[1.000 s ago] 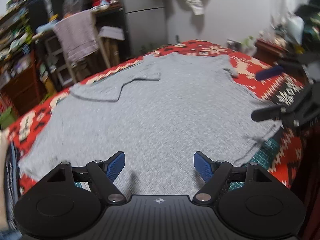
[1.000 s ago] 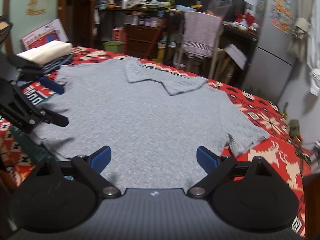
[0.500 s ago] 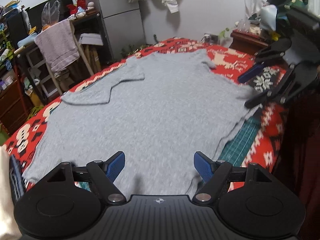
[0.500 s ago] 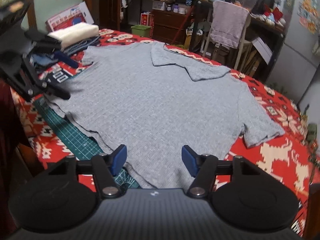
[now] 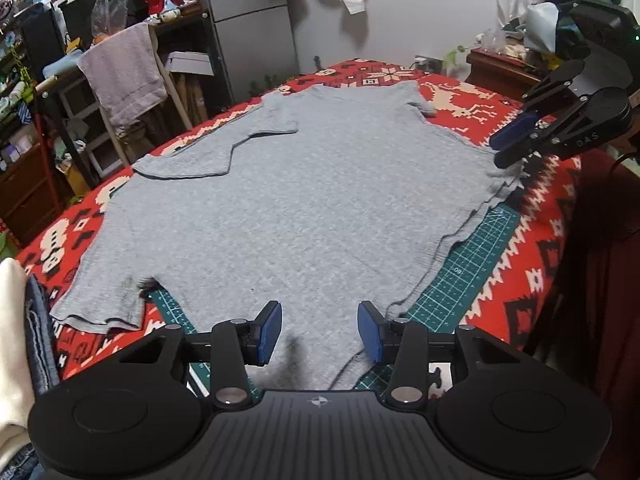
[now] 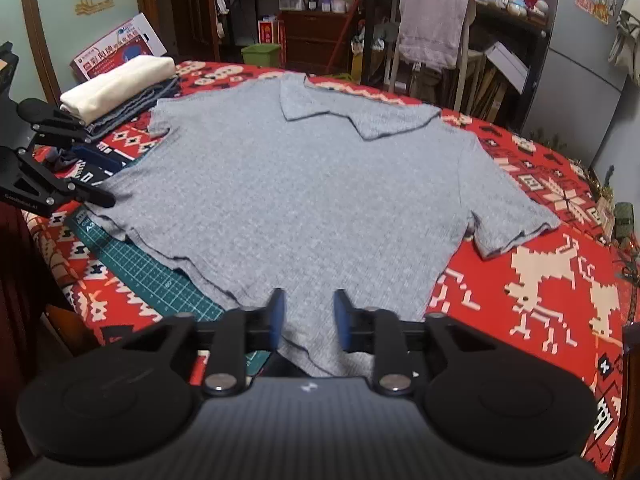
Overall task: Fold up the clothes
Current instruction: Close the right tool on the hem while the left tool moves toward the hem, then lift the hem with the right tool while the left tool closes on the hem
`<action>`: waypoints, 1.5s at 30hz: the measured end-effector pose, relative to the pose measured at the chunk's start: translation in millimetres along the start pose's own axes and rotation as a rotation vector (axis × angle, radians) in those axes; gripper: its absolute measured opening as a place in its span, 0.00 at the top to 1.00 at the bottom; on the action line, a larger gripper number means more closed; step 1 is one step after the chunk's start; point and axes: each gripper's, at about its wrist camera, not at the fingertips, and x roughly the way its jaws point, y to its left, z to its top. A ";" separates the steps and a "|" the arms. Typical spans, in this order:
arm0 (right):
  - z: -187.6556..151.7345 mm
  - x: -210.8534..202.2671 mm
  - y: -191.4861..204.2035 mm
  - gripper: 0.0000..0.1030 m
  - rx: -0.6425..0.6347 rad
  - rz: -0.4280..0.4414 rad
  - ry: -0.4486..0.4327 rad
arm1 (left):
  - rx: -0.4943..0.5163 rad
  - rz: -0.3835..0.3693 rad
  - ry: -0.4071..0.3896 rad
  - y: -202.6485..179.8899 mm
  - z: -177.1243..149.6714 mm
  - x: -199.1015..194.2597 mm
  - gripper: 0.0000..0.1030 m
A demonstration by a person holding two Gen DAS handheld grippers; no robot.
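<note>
The left gripper [image 5: 319, 332] stands partly open, its blue pads [image 5: 269, 333] apart over the shirt's [image 5: 304, 200] near hem, with grey cloth showing in the gap; it grips nothing. The right gripper [image 6: 308, 322] is narrower, its pads [image 6: 277, 319] a little apart astride the hem corner. Cloth lies between them, but whether they touch it I cannot tell.

The shirt lies flat and spread on the red patterned blanket [image 5: 532, 264], collar at the far side, its hem partly over a green cutting mat [image 5: 464, 276].

A second ago both grippers were wide open and stood further in over the shirt. Half a second ago the right one had begun to narrow; now both have narrowed, the right more, and both sit lower and nearer the hem.

The left view shows the right gripper [image 5: 508, 146] at the far hem corner, where the cloth is slightly rucked, and the edge of a stack of folded clothes [image 5: 16, 340] close on its left. The right view shows that stack [image 6: 120, 88] whole, a cream piece on top of denim, beyond the left gripper [image 6: 94, 176], which hangs at the shirt's left edge. Only the right view shows the right sleeve [image 6: 516, 228] in full on the blanket [image 6: 560, 280], and the mat [image 6: 156, 276] emerging under the hem.
</note>
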 end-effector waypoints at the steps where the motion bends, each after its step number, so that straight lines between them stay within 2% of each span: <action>1: 0.2 -1.1 1.7 0.86 -0.010 -0.005 -0.008 | 0.004 0.005 -0.001 -0.5 0.2 -0.3 0.58; 7: 0.7 -7.2 6.2 0.86 -0.041 -0.027 -0.061 | 0.021 0.002 -0.009 -4.1 0.2 -3.3 0.58; 11: 1.8 -6.1 4.5 0.86 -0.046 -0.019 -0.029 | 0.081 0.040 -0.018 -9.4 -1.3 -7.4 0.58; 16: -2.6 -3.2 22.5 0.86 -0.235 -0.060 0.036 | 0.134 0.070 -0.018 -15.4 -4.4 -11.6 0.57; 18: -5.8 -2.4 29.8 0.86 -0.316 -0.065 0.060 | 0.158 0.081 -0.017 -18.3 -6.6 -13.7 0.52; 20: -9.7 -1.0 36.4 0.86 -0.388 -0.067 0.087 | 0.194 0.096 -0.012 -22.6 -9.5 -15.2 0.51; 25: -17.4 5.1 49.7 0.86 -0.515 -0.077 0.134 | 0.285 0.112 0.008 -33.2 -19.3 -14.8 0.50; 32: -30.9 11.3 68.4 0.84 -0.765 -0.123 0.177 | 0.359 0.124 0.032 -42.9 -28.0 -8.6 0.50; 36: -30.7 12.4 67.2 0.84 -0.772 -0.119 0.183 | 0.373 0.142 0.050 -40.4 -31.2 -4.5 0.51; 37: -30.1 12.7 65.3 0.79 -0.762 -0.121 0.181 | 0.379 0.144 0.054 -39.5 -32.1 -3.9 0.52; 39: -28.9 13.4 61.4 0.78 -0.741 -0.126 0.177 | 0.410 0.148 0.063 -39.3 -34.4 -3.3 0.56; 45: -26.1 9.2 46.3 0.78 -0.671 -0.145 0.179 | 0.509 0.187 0.079 -36.4 -44.7 -7.5 0.57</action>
